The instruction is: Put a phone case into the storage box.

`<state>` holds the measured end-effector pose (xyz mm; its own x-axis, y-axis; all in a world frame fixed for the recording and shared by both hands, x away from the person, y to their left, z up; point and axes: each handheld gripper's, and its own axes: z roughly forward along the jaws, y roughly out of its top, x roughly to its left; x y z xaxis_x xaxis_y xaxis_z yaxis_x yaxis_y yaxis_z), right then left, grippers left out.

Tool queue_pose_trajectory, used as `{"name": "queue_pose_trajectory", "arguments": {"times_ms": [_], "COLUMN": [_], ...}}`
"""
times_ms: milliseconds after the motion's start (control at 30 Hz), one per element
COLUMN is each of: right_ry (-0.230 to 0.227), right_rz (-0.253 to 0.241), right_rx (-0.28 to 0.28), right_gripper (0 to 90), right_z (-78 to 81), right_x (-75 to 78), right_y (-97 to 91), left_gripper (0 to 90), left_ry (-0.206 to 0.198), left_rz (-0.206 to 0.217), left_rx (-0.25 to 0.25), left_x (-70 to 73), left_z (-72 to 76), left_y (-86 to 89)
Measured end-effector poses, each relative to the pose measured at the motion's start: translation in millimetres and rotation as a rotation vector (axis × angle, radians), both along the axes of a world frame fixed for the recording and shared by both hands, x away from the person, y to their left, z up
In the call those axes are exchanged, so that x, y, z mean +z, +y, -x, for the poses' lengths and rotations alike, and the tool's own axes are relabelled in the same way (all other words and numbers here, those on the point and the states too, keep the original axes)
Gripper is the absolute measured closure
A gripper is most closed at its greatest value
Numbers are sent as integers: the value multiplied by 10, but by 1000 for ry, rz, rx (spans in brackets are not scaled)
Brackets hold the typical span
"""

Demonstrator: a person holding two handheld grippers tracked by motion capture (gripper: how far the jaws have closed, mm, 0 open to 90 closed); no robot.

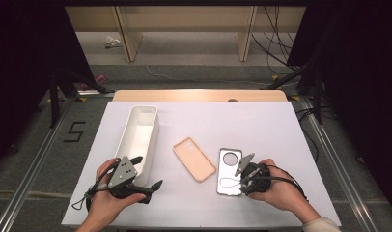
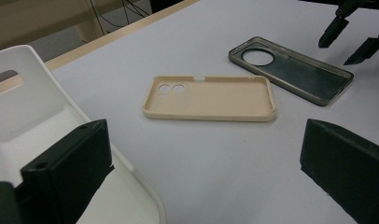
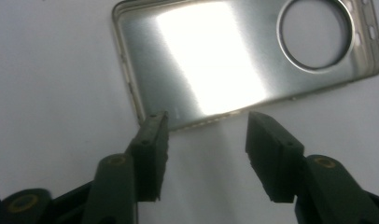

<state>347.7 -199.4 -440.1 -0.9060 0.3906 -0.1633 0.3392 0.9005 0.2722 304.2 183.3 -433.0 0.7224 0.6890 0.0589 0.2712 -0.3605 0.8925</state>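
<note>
A beige phone case (image 1: 194,158) (image 2: 211,98) lies inside-up in the middle of the white table. To its right lies a grey translucent phone case (image 1: 229,166) (image 2: 290,70) (image 3: 211,60) with a round camera hole. My right gripper (image 1: 241,178) (image 3: 206,128) is open at that case's long right edge, its tips just short of the rim, with nothing between the jaws. My left gripper (image 1: 147,171) (image 2: 206,158) stands wide open and empty at the near end of a long white bin (image 1: 140,137) (image 2: 19,116), one jaw over the bin's corner.
The white table top (image 1: 232,121) has a wooden strip (image 1: 199,95) along its far edge. The other hand's gripper tips (image 2: 351,42) show at the top right of the left gripper view. Dark stands and cables stand beyond the table on both sides.
</note>
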Motion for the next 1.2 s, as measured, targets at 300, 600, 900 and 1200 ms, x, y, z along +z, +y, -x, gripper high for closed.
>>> {"name": "queue_pose_trajectory", "arguments": {"times_ms": [300, 600, 900, 1200], "right_ry": [37, 40, 67, 94], "right_rz": [104, 169, 204, 213], "right_rx": [145, 191, 231, 233], "right_gripper": [458, 484, 642, 804], "right_z": [38, 21, 36, 73], "right_x": [-78, -113, -142, -144], "right_y": [328, 502, 578, 601], "left_gripper": [17, 17, 17, 17], "left_ry": [0, -1, 2, 1], "left_rz": [1, 3, 0, 0], "left_rx": [-2, -4, -10, -11], "left_x": [-2, 2, -5, -5], "left_z": [0, 3, 2, 5], "left_y": [-2, -2, -10, -14]}}
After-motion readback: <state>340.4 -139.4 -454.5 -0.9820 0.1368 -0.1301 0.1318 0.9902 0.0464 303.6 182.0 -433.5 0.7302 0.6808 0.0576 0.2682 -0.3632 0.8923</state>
